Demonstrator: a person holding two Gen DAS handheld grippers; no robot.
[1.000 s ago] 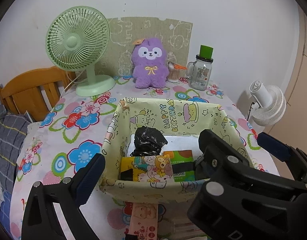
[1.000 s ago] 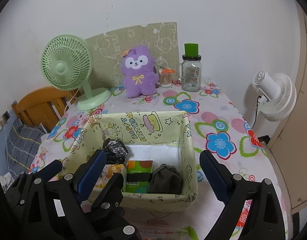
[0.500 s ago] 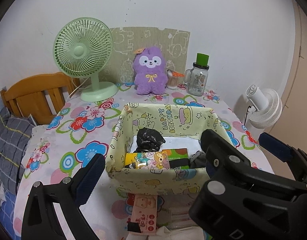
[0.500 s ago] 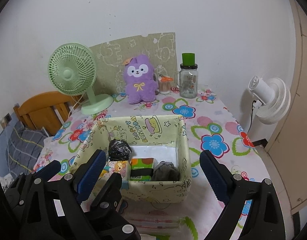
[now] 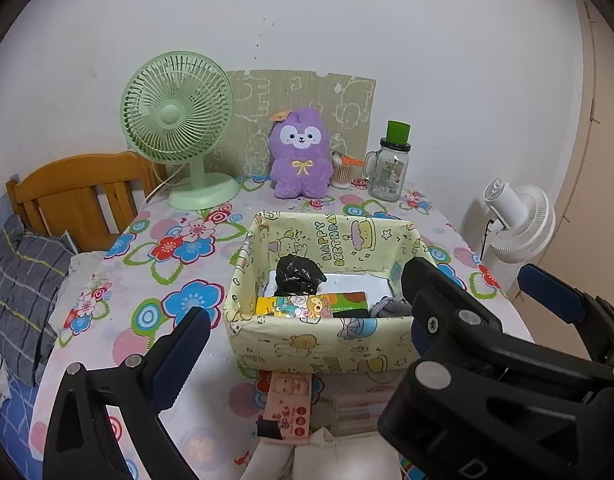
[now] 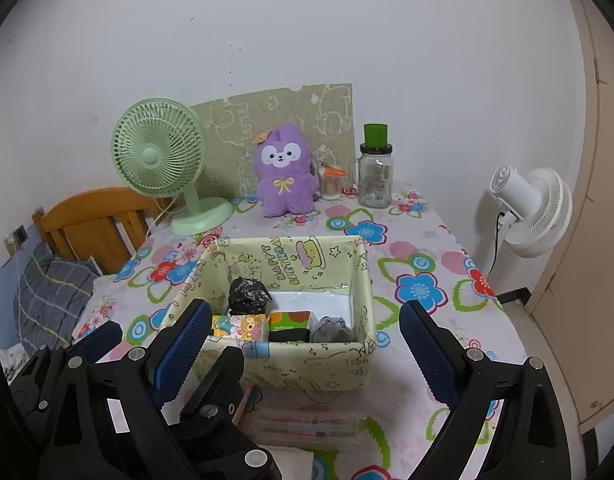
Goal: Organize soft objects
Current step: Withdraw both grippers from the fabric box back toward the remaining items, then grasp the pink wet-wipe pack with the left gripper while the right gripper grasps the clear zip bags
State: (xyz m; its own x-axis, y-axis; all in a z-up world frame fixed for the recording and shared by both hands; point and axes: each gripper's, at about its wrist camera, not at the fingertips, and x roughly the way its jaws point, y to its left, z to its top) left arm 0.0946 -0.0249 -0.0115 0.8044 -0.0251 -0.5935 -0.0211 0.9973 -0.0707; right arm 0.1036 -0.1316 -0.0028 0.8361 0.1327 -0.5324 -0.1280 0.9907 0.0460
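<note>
With both the left gripper [image 5: 307,320] and right gripper [image 6: 303,344] spread wide and empty before the cartoon-print box [image 6: 307,364], which already holds 4 items, aim next for the pink tissue pack [image 5: 289,408] lying just outside, pinching gently at its middle.

A green desk fan [image 5: 175,120] stands at the far left of the flower-patterned counter [image 5: 179,272], its round base on the cloth. Behind it a pale green printed board [image 6: 283,112] leans against the white wall. Right of the fan stands a glass jar [image 6: 375,178] with a green cap, and just beside it a small container of cotton swabs [image 6: 331,184]. A wooden chair [image 5: 79,196] stands off the counter's left side. A white fan [image 6: 535,208] stands beyond the right edge.
</note>
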